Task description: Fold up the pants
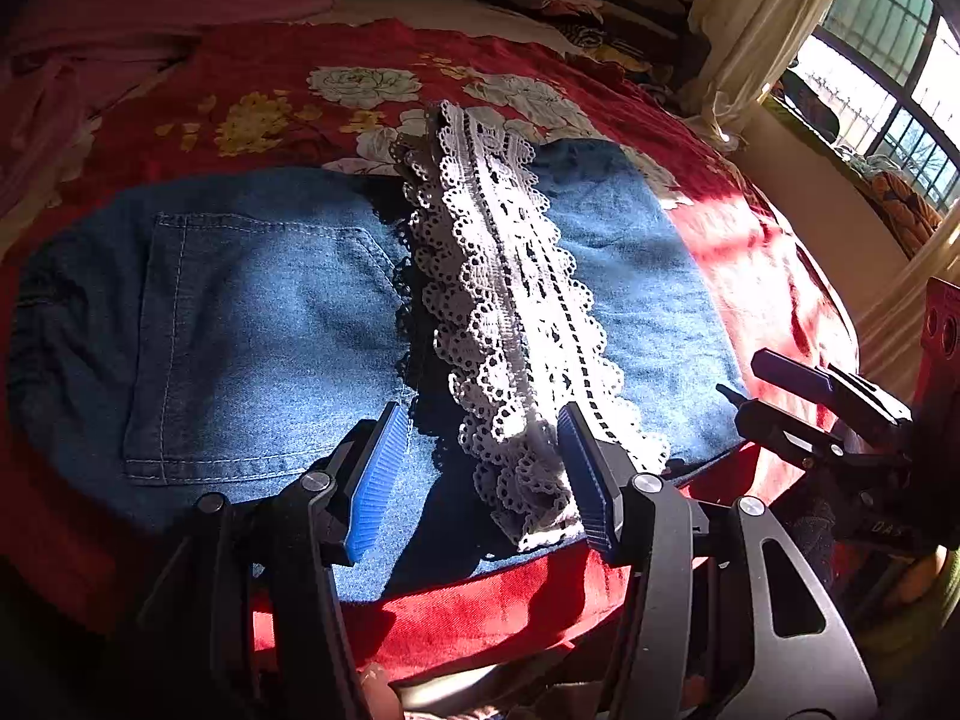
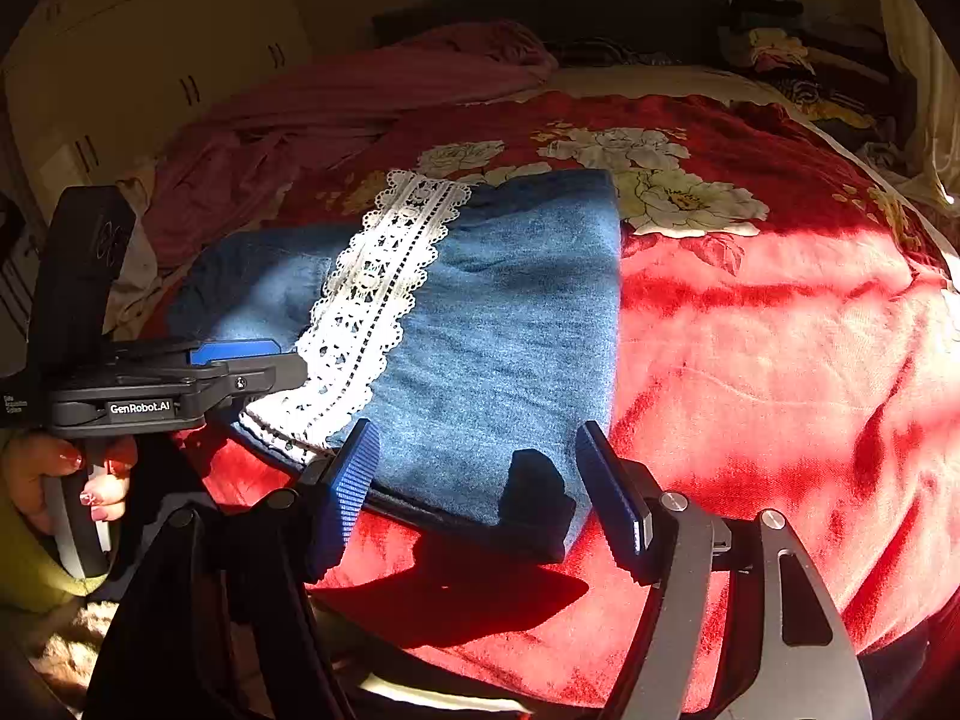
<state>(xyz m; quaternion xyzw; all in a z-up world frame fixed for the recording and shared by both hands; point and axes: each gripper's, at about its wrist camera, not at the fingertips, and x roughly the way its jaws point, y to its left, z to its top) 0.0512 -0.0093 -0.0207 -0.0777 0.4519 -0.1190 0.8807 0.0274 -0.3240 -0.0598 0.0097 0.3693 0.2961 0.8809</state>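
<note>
Left wrist view, folded pants (image 1: 252,324) on red floral bedspread (image 1: 768,276), sunlit window (image 1: 888,60), both tools gaping, empty.

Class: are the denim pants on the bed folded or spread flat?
Folded. The pants lie doubled, the lace hem laid across the pocket side; neither claw holds them.

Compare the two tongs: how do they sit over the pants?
The left tongs hang over the white lace trim, while the right tongs hang over plain denim at the pants near corner. The left pair straddles lace; the right straddles a bare edge. Both are open, gripping nothing.
</note>
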